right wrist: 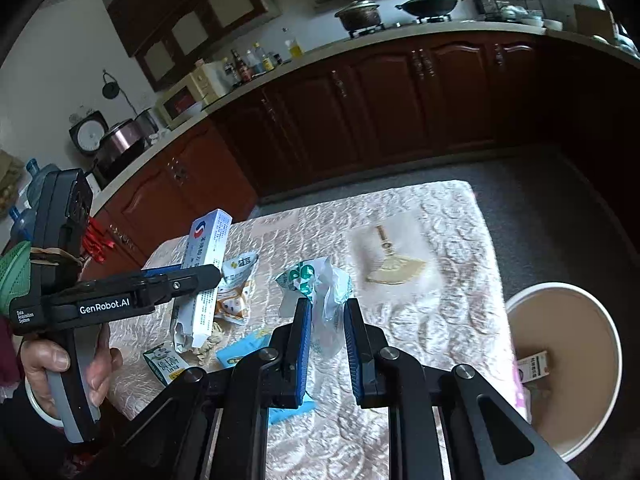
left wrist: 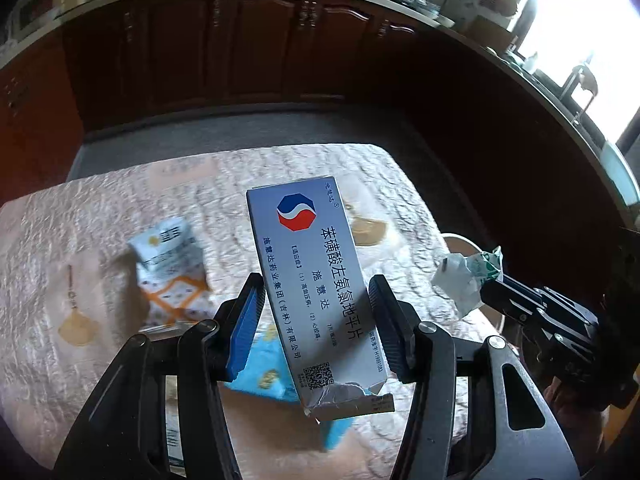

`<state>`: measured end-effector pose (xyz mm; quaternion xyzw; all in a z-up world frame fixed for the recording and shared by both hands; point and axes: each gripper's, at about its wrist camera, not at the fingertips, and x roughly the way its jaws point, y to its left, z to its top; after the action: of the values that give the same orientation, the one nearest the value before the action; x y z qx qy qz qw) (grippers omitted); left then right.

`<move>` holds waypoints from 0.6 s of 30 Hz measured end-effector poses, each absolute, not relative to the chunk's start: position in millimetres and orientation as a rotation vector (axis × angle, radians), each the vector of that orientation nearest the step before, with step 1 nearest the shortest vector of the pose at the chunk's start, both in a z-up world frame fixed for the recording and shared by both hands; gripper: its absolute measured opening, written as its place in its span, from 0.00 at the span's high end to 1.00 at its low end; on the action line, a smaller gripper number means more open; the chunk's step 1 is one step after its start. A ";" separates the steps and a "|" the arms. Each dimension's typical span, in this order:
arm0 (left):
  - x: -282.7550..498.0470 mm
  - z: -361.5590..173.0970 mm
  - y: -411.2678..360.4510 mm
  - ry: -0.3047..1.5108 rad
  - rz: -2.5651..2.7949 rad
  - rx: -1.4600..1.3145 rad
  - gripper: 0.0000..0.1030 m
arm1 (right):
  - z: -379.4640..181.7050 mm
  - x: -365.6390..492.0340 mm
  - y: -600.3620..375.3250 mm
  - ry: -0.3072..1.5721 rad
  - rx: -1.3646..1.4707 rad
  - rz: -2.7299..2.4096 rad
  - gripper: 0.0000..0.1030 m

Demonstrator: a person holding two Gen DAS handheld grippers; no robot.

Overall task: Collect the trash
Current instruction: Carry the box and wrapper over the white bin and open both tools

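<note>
The left tool (left wrist: 316,320) pinches a torn medicine box (left wrist: 316,280) and the right tool (right wrist: 326,336) a crumpled wrapper (right wrist: 320,284), both lifted clear of the worktop (right wrist: 440,240), likely for dropping into the bin (right wrist: 600,320).

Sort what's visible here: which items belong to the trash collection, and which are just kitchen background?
Job: medicine box in left gripper; crumpled wrapper in right gripper; snack packets on table; bin.

Background: wok, pot, oil bottles, microwave, cabinets.
</note>
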<state>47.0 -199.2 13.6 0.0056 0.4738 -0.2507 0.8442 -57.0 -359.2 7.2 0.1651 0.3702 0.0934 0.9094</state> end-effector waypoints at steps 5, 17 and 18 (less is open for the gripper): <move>41.1 14.7 -224.0 1.000 -0.567 0.032 0.50 | 9.7 -68.1 -375.7 0.753 0.354 0.162 0.85; 26.3 5.3 -313.8 1.031 -0.715 0.103 0.50 | 3.0 -104.4 -443.4 0.746 0.407 -0.009 0.85; 25.3 3.3 -321.2 1.036 -0.726 0.108 0.50 | 1.7 -107.3 -449.5 0.748 0.409 -0.031 0.85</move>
<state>25.3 -321.2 3.3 0.0504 0.4840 -0.3390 0.8052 -107.3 -449.5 1.6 0.1984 0.3629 -0.0149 0.9103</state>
